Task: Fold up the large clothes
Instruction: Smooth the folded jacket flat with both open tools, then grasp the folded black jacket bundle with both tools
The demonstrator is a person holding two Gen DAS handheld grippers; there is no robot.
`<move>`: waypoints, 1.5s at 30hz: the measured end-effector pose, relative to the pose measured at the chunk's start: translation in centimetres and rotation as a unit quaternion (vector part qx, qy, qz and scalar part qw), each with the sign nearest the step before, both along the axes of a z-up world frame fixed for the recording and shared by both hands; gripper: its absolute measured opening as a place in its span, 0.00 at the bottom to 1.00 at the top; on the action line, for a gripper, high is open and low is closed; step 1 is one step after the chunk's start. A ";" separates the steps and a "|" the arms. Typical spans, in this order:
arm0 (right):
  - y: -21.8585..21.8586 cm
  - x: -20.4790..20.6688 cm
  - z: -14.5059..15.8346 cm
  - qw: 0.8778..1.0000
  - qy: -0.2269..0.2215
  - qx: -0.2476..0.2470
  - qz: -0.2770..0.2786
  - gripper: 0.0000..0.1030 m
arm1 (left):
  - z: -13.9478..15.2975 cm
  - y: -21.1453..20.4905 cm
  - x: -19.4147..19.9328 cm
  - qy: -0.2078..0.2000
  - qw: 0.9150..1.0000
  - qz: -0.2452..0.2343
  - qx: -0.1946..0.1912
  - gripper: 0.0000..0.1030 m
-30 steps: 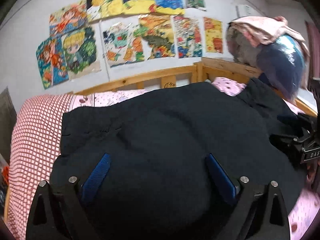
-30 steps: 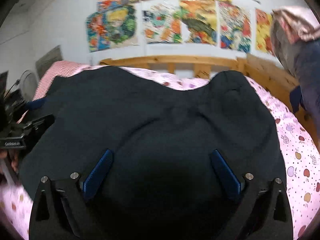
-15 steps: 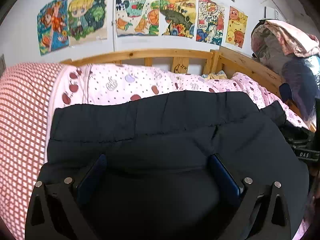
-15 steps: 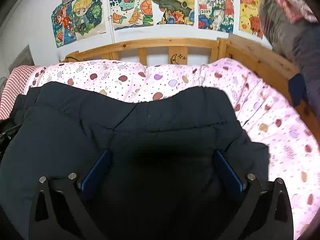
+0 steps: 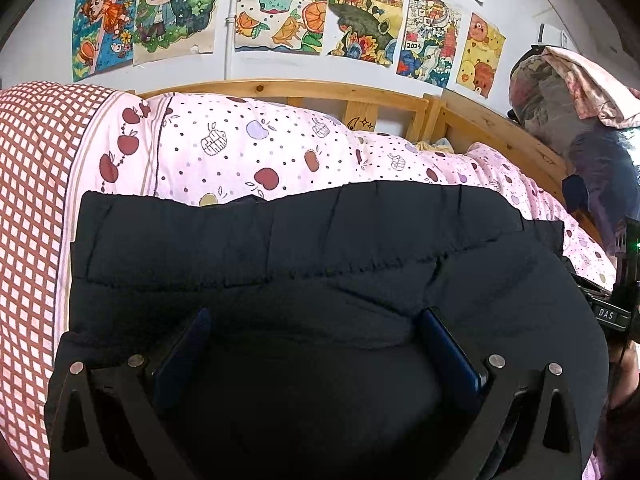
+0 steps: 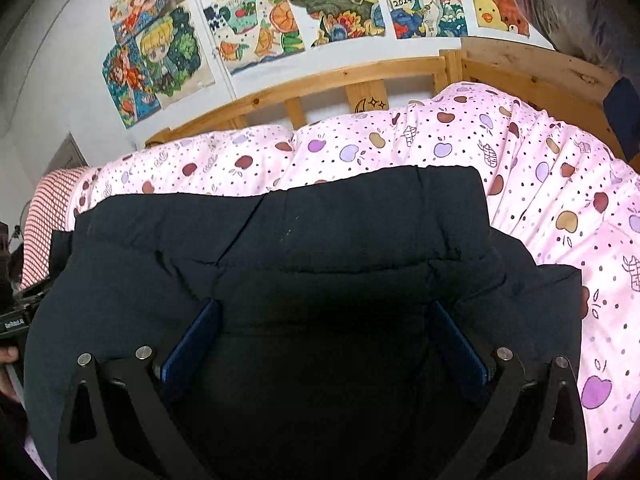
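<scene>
On the bed: a dark padded jacket is spread across the pink apple-print quilt, its quilted seams running crosswise and its far edge lying well short of the headboard.
Left gripper: the blue fingers are held wide apart, with the dark fabric bulging up between them; whether any cloth is pinched cannot be told, since the tips are sunk in the folds.
Right gripper: the blue pads are likewise spread, and the jacket fills the gap between them; a grip on the cloth cannot be confirmed.
Jacket edges: a folded layer is seen stepped over the lower one, and a corner juts out on the right side in the right wrist view.
Bed frame: a wooden headboard with a moon-and-star mark is seen behind the quilt.
Pillow: a red-checked cover is seen at the left end of the bed.
Wall: coloured drawings are pinned in a row above the headboard.
Far right: a heap of bedding is piled beyond the bed rail.
</scene>
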State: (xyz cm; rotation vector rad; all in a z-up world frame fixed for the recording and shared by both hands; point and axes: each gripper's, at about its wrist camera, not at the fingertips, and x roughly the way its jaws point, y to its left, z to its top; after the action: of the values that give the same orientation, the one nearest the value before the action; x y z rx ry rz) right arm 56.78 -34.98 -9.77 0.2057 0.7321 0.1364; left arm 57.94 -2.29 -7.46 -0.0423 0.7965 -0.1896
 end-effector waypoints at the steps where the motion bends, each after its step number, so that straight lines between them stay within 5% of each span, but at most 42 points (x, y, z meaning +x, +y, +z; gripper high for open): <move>1: 0.1 0.0 -0.1 1.000 -0.003 0.001 -0.001 0.99 | -0.1 0.0 0.0 -0.001 1.000 0.000 -0.002 1.00; 11: 0.1 -0.7 -0.2 1.000 -0.022 0.008 -0.005 0.99 | -0.5 0.2 -0.4 -0.013 1.000 -0.001 -0.007 1.00; 21: -1.2 -3.4 0.2 0.995 -0.089 0.050 -0.002 0.99 | -0.7 0.7 -1.8 -0.042 0.999 -0.007 -0.017 1.00; 28: -4.3 -11.1 2.5 0.979 -0.176 0.083 -0.054 0.99 | 1.8 2.3 -4.9 -0.067 0.997 -0.009 -0.045 1.00; 35: -9.4 -12.7 3.4 0.983 -0.107 0.102 -0.106 0.99 | 4.2 7.3 -8.1 -0.052 0.994 0.057 -0.083 1.00; 38: -10.9 -12.4 3.5 0.986 -0.074 0.114 -0.095 0.99 | 4.3 9.3 -9.6 -0.037 0.994 0.077 -0.065 1.00; 41: -11.4 -11.3 2.3 0.992 -0.027 0.096 -0.083 0.99 | 3.4 11.1 -10.2 -0.001 0.995 0.088 -0.048 1.00; 45: -12.5 -10.2 -0.8 0.991 0.021 0.100 -0.089 0.99 | 1.0 13.3 -9.7 0.063 0.992 0.061 -0.090 1.00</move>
State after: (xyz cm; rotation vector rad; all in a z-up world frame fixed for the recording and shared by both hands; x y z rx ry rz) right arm 46.56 -47.51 -10.52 0.4661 0.7384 0.0353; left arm 48.22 10.98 -6.46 -0.2754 0.8974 -0.1447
